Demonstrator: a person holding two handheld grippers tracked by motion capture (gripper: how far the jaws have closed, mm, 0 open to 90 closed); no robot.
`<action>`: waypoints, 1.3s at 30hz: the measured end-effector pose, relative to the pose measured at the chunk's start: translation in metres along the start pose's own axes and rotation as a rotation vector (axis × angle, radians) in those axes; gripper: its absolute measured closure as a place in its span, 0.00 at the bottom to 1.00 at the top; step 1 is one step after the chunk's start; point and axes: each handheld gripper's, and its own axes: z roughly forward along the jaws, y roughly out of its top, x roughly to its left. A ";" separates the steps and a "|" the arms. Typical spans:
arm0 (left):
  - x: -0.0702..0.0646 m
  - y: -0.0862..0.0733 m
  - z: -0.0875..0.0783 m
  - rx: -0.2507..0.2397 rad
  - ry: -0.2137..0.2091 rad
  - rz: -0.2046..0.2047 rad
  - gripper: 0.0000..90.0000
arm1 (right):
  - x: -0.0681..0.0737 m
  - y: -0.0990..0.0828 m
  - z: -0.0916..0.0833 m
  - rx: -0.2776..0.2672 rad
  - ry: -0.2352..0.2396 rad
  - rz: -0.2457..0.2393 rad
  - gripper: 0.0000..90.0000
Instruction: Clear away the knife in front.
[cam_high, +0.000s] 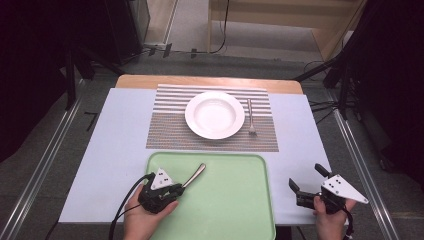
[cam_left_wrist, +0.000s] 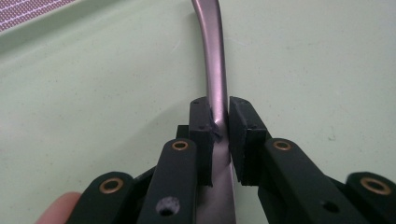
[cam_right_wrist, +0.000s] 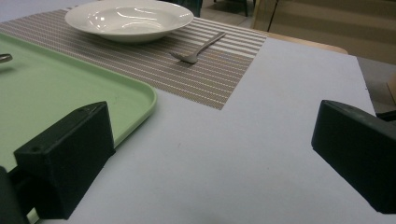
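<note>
Over the green tray (cam_high: 225, 200), left tongs (cam_left_wrist: 219, 126) pinch a metal utensil handle (cam_left_wrist: 215, 70); right tongs (cam_high: 307, 177) gape empty.

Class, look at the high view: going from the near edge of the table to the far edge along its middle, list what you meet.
Green tray → striped placemat → white plate → bare wooden table edge.
</note>
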 end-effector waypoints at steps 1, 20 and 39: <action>-0.002 -0.001 0.001 0.006 0.005 0.002 0.88 | 0.000 0.000 0.000 0.001 0.000 0.000 0.00; -0.007 0.007 0.003 0.029 0.015 0.027 0.78 | 0.001 0.000 0.001 0.002 0.001 -0.006 0.00; -0.015 0.037 0.038 0.050 0.002 0.106 1.00 | -0.001 -0.002 0.001 0.010 -0.001 0.000 0.00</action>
